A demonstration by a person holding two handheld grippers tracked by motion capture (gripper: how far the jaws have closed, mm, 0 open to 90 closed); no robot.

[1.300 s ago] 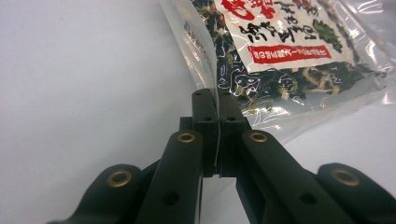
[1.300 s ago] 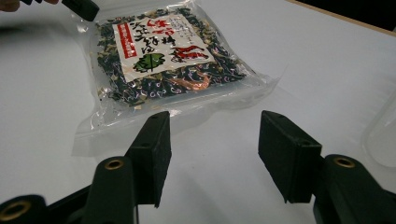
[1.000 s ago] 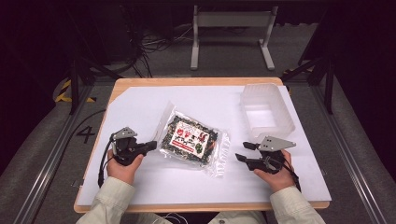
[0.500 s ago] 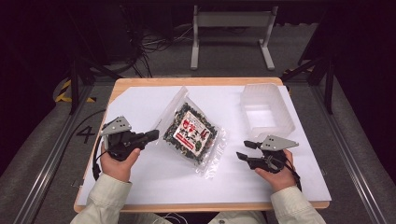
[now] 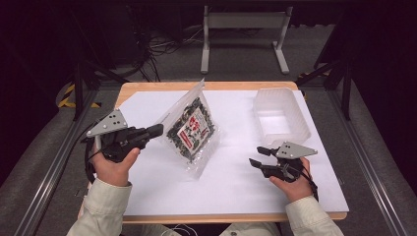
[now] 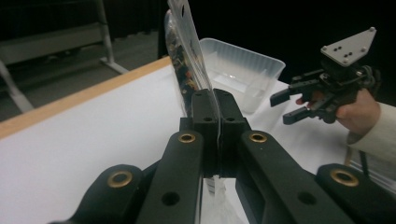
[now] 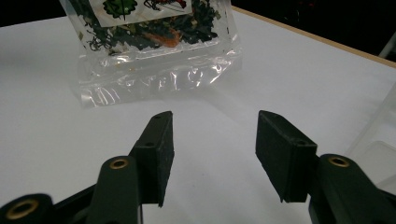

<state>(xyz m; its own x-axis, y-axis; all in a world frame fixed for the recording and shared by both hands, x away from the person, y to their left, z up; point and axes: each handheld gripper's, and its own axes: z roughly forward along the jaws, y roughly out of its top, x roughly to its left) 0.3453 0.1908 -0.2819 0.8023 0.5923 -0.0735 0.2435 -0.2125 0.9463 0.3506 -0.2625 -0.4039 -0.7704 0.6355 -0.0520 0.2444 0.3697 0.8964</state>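
On the white tabletop (image 5: pixel 147 191) the bag (image 5: pixel 193 129) now stands on edge; a second ago it lay flat. The left claw (image 5: pixel 156 131), shut tight on the bag's clear side seam, has lifted that side, so the bag seems ready to be carried, perhaps toward the tray (image 5: pixel 279 114). Its lower corner still rests near the tabletop's middle, though contact is hard to judge. The long axis runs from the far edge toward the person, the top seam pointing up and away. The right claw (image 5: pixel 258 156) is half open, has just been closing slightly, and holds nothing.
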